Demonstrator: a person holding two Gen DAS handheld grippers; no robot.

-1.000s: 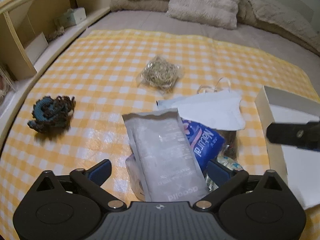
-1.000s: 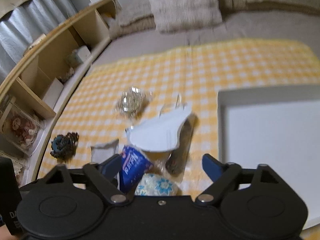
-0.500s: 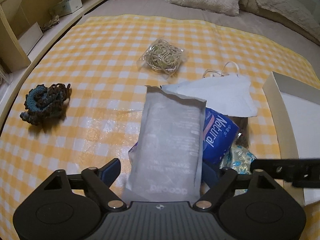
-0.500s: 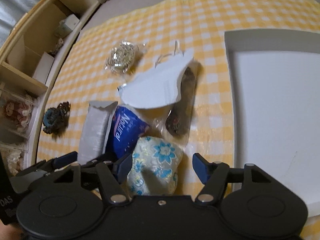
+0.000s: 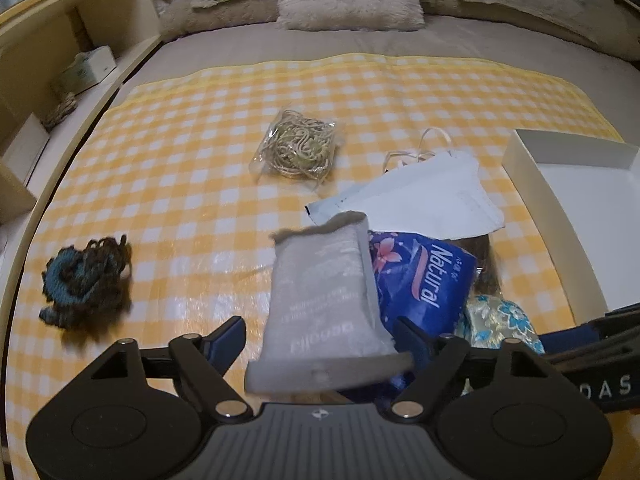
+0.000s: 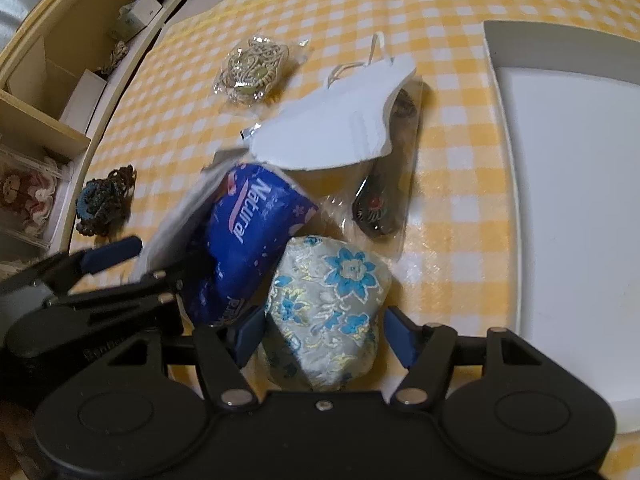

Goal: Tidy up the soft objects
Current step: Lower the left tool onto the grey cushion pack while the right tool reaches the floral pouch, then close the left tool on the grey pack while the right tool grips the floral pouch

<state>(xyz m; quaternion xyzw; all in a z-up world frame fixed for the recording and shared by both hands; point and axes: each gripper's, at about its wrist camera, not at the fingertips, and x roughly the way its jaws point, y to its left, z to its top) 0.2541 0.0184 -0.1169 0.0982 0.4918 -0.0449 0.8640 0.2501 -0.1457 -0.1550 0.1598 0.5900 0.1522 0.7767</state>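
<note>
Left gripper (image 5: 320,330): fingers opening around the grey pouch (image 5: 324,300) — straddling, not clamped.
Right gripper (image 6: 324,330): fingers parted beside the floral pouch (image 6: 328,312) — likely next for the white tray (image 6: 568,200).

We see a yellow-and-white checked cloth (image 5: 180,168), a blue "Natural" pack (image 6: 248,240), a grey pouch with blue flowers (image 6: 328,312), and a white mask (image 6: 332,136).

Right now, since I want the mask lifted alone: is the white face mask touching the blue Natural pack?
Touching. In the right wrist view the white face mask overlaps the top end of the blue Natural pack, no checked cloth between.
</note>
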